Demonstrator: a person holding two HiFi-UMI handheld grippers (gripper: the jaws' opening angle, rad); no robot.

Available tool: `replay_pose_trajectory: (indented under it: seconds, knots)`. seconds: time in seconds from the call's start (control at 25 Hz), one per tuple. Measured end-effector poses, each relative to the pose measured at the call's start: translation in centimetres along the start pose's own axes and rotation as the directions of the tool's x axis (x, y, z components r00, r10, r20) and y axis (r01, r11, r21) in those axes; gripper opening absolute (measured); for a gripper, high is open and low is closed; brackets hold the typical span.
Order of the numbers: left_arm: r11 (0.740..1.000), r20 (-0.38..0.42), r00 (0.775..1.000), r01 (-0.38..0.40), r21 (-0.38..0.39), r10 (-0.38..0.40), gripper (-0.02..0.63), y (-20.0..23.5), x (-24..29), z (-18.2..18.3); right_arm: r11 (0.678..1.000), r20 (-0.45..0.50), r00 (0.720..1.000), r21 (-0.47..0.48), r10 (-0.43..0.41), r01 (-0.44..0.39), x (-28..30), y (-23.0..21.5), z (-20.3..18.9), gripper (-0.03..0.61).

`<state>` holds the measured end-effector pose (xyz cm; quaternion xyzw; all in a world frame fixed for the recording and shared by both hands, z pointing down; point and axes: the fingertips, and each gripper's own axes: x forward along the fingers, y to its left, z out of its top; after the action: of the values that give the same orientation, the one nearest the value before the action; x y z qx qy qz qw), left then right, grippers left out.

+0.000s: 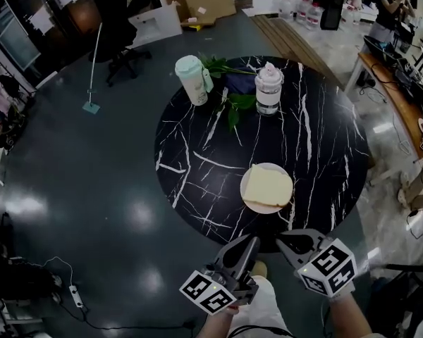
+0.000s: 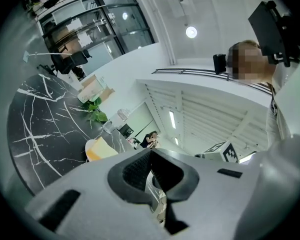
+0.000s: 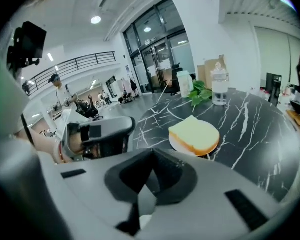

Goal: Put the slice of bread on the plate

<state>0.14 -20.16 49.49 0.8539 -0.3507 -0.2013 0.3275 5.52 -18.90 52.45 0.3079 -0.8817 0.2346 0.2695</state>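
Hovering side by side at the near edge of the round black white-veined marble table [image 1: 197, 162], the left gripper [image 1: 252, 243] and right gripper [image 1: 285, 242] both have jaws pressed together, gripping nothing. Just beyond their tips, touching neither, the pale square slice of bread [image 1: 268, 186] lies flat on the small round white plate [image 1: 242, 187].

Left tongs [image 1: 252, 243] and right tongs [image 1: 285, 242]: matte grey moulded shells, dark ribbed pads [image 2: 134, 170], dark rectangular slots [image 3: 244, 210] in the housing. Each has a white cube with black square markers: left cube [image 1: 209, 292], right cube [image 1: 328, 266]. Person wears pale trousers [image 1: 268, 310], tan shoe [image 1: 259, 268], black head-mounted camera [image 2: 272, 21].
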Motion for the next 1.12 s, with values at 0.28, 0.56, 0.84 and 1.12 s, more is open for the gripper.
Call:
replay_pose_trajectory:
  seconds: [0.28, 0.56, 0.84, 1.12]
  knots:
    - [0.982, -0.075, 0.997, -0.021, 0.190, 0.036, 0.008, -1.6, -1.2, -0.8, 0.999, 0.283, 0.958, 0.026, -0.034, 0.027, -2.6, 3.0, 2.4, 0.009]
    - [0.960, -0.090, 0.995, -0.012, 0.279, 0.039, 0.008, -3.4, -2.5, -0.7, 0.997, 0.378, 0.924, -0.028, -0.061, 0.078, -4.5, 5.6, 3.1, 0.009]
    - [0.950, -0.104, 0.994, 0.009, 0.313, 0.025, 0.008, -5.1, -3.6, -1.0, 0.992, 0.429, 0.897, -0.013, -0.107, 0.125, -6.0, 7.0, 2.8, 0.009]
    - [0.944, -0.112, 0.994, 0.024, 0.328, 0.014, 0.008, -5.7, -3.9, -1.3, 0.990, 0.446, 0.887, -0.014, -0.122, 0.143, -6.3, 7.1, 2.8, 0.009]
